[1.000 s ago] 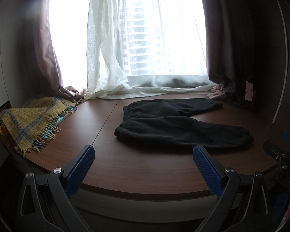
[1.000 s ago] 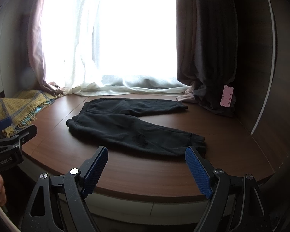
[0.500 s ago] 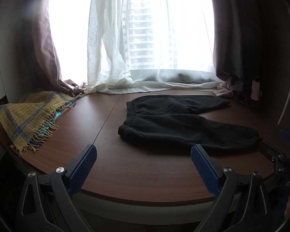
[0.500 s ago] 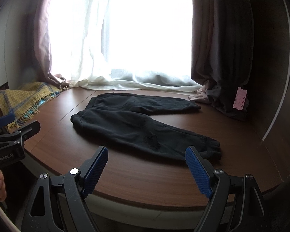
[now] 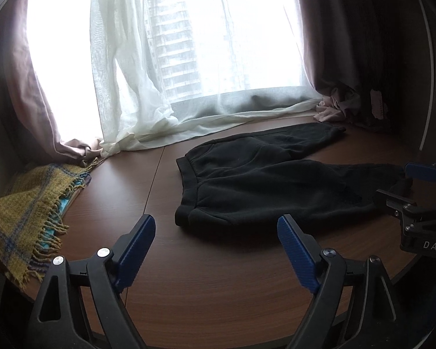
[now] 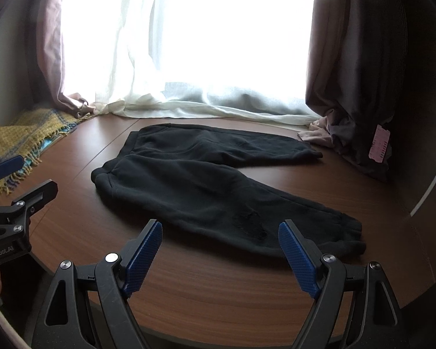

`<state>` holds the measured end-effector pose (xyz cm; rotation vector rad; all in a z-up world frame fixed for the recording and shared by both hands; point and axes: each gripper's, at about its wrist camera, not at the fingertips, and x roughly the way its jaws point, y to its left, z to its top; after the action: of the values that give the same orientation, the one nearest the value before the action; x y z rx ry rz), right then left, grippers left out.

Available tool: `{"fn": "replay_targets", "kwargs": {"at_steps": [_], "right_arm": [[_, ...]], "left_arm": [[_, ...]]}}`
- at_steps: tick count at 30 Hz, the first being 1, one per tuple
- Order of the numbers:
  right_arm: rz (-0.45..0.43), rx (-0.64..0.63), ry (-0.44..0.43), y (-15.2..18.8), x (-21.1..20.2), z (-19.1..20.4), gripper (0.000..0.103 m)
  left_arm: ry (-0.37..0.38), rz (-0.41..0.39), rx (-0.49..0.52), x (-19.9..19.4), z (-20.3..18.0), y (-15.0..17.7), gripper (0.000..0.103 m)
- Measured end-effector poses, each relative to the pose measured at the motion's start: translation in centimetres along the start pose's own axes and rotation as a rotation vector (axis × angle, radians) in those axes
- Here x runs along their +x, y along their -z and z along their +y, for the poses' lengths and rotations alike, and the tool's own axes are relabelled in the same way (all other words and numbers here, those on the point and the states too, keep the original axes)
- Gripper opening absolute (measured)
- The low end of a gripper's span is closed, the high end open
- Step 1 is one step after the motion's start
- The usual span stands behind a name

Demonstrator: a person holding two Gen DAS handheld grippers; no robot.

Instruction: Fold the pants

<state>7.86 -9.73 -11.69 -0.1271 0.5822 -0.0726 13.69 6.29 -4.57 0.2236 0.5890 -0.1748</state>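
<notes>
1. Up close: left gripper and right gripper both hover over the desk edge, fingers wide, holding nothing.
2. Just past them, the pants lie flat and unfolded, legs splayed apart, waistband toward the left.
3. So folding hasn't started, I'd say. Next move probably calls for pinching the near leg's cuff and waistband, then laying it over the far leg.
4. Further back: blanket, curtains.

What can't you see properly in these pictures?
- Pink tag: print too small to read, right wrist view.
- Outside the window: washed out by glare, right wrist view.
- Right tool: cut off by the picture's edge, left wrist view.
- Blue thing: mostly hidden under the yellow blanket, left wrist view.
</notes>
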Motion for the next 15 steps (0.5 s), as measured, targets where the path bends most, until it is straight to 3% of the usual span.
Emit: {"fn": "replay_targets", "kwargs": {"at_steps": [15], "right_arm": [[0.152, -0.045, 0.073, 0.7, 5.5, 3.1, 0.083]], "left_arm": [[0.137, 0.081, 0.239, 7.2, 0.6, 2.3, 0.081]]}}
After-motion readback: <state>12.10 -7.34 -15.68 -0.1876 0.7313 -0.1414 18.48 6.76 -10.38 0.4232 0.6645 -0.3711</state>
